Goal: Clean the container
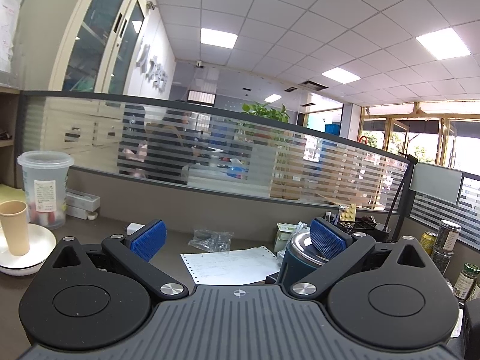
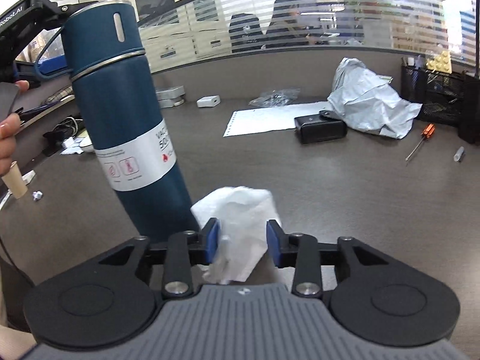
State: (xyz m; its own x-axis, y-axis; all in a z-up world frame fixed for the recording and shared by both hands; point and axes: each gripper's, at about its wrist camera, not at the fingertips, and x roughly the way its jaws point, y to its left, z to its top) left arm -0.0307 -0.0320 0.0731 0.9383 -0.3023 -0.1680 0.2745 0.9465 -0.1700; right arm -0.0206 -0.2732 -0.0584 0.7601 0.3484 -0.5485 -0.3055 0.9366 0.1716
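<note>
A tall dark-blue steel vacuum flask (image 2: 126, 114) with a white paper label stands on the grey-brown office desk (image 2: 300, 174), leaning in the fisheye view, its cap on. Just beside its base lies a crumpled white paper tissue (image 2: 243, 210), part of it between the blue pads of the right gripper (image 2: 243, 241). Those pads stand apart; the left one touches the tissue's edge, while the right one appears clear of it, so the tissue looks released rather than clamped.

In the left wrist view, the left gripper (image 1: 237, 238) is spread wide with nothing between its fingers; the flask's silver-rimmed top (image 1: 303, 247) shows just behind the right-hand pad.

The risks, as judged from here: the flask is tall and narrow, and the right gripper sits close to its foot, so a sideways nudge while re-gripping the tissue could tip it toward the printed white sheet (image 2: 270, 120) and the small black box (image 2: 322, 129) behind. The loose tissue could also snag on a pad and drag away as the gripper lifts. With the left gripper gaping and not steadying the flask, any wiping push against the body would meet no resistance. A bare hand (image 2: 7, 138) at the left edge holds the other tool near the flask's upper part.
</note>
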